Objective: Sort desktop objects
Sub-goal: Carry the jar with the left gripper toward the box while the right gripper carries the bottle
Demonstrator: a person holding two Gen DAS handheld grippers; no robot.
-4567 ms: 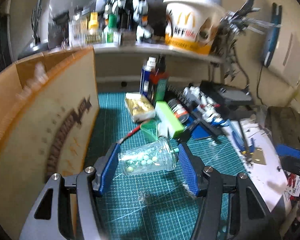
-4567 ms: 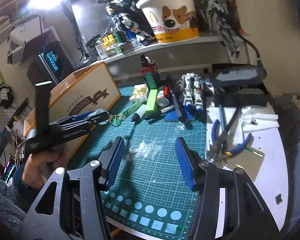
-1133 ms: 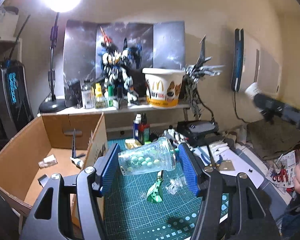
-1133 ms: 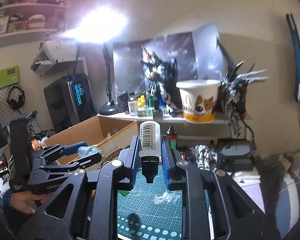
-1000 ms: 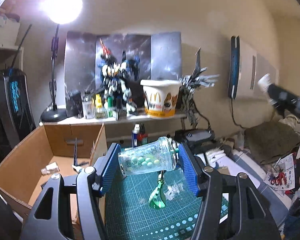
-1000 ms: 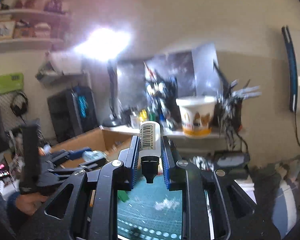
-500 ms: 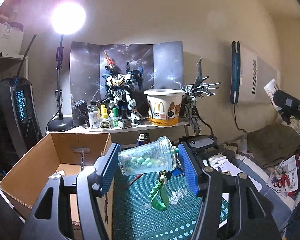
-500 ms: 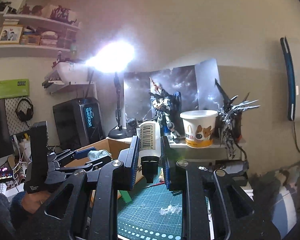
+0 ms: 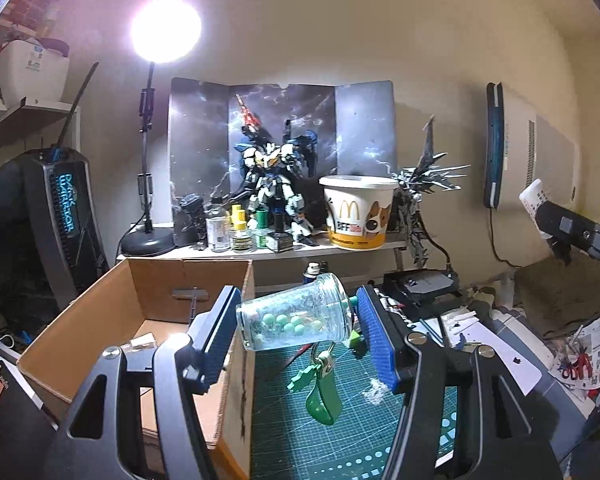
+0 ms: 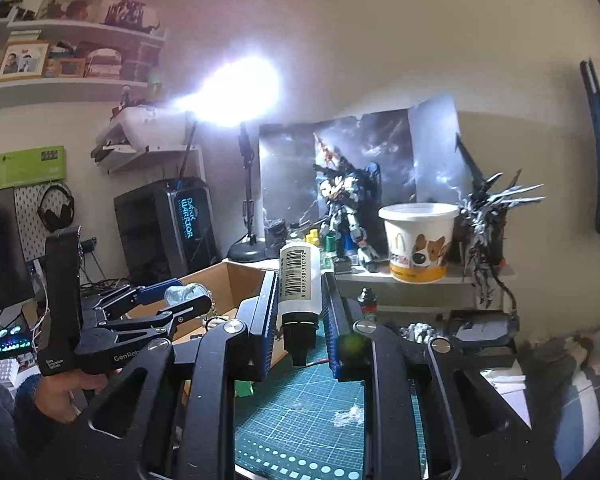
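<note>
My left gripper (image 9: 296, 320) is shut on a clear jar (image 9: 294, 320) that lies sideways between its blue pads, with green and white beads inside and a green tag (image 9: 320, 396) dangling under it. It hangs by the right wall of an open cardboard box (image 9: 140, 308). My right gripper (image 10: 300, 304) is shut on a white bottle (image 10: 299, 284), held with its black cap pointing down and a barcode on its side. The left gripper with the jar (image 10: 186, 293) shows at the left of the right wrist view, over the box (image 10: 228, 276).
A green cutting mat (image 9: 340, 432) lies below both grippers. The back shelf (image 9: 268, 250) holds a robot figure (image 9: 274, 188), small paint bottles and a paper bucket (image 9: 358, 212). A lamp (image 9: 165, 36) glares at upper left. Tools and papers clutter the right side.
Both views have tilted up from the mat towards the shelf and wall. The jar and the bottle stay clamped. The right gripper has edged towards the box.
</note>
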